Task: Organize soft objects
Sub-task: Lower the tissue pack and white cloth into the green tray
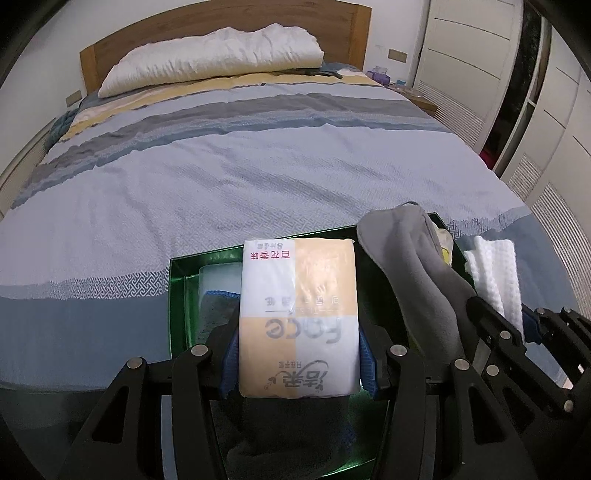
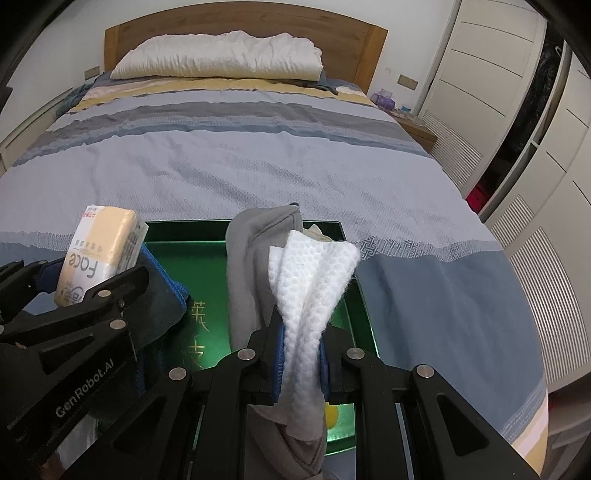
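My left tool [image 1: 299, 354] pinches a smooth plastic-wrapped tissue pack [image 1: 298, 317] over the glossy green tray [image 1: 177, 295] on the bed [image 1: 221, 177], and only its view shows the blue-edged dark cloth [image 1: 216, 306] lying in the tray. My right tool [image 2: 301, 354] is pressed together on a folded white waffle-textured cloth [image 2: 310, 280]. Its view alone shows gold characters [image 2: 197, 332] on the tray floor beside a limp grey fleece piece [image 2: 247, 266].

Striped bedspread [image 1: 258, 166], white pillow [image 1: 214, 55] against wooden headboard [image 1: 229, 18], white wardrobe doors [image 2: 480, 74] alongside.
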Motion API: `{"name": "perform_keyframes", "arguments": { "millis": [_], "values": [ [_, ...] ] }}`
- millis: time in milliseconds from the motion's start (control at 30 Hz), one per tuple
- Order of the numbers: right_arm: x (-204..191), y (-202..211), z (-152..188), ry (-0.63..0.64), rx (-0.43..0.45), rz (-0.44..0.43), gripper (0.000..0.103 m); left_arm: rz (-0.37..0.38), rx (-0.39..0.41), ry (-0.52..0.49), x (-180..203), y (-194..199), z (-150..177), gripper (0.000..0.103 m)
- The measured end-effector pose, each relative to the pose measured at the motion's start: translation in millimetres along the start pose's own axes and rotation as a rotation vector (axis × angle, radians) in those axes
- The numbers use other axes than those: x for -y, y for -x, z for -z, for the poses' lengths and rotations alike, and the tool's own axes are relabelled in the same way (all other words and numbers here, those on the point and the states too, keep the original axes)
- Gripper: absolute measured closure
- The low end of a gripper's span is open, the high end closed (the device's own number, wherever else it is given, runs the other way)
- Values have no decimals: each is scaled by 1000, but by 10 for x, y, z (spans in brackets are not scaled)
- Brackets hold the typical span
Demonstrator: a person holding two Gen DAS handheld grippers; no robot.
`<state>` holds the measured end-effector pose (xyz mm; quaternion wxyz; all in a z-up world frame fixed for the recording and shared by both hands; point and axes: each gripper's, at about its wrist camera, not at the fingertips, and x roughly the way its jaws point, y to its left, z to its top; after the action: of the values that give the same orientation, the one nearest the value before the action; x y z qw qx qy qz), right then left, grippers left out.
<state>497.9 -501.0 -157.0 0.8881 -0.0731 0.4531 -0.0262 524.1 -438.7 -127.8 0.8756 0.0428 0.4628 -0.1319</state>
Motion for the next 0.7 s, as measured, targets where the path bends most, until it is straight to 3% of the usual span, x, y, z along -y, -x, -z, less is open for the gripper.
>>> {"name": "perform_keyframes", "arguments": {
  "millis": [700],
  "values": [
    [18,-95,66,28,-20,-2,86,-3,5,-30,57,-64,12,57]
  ]
}}
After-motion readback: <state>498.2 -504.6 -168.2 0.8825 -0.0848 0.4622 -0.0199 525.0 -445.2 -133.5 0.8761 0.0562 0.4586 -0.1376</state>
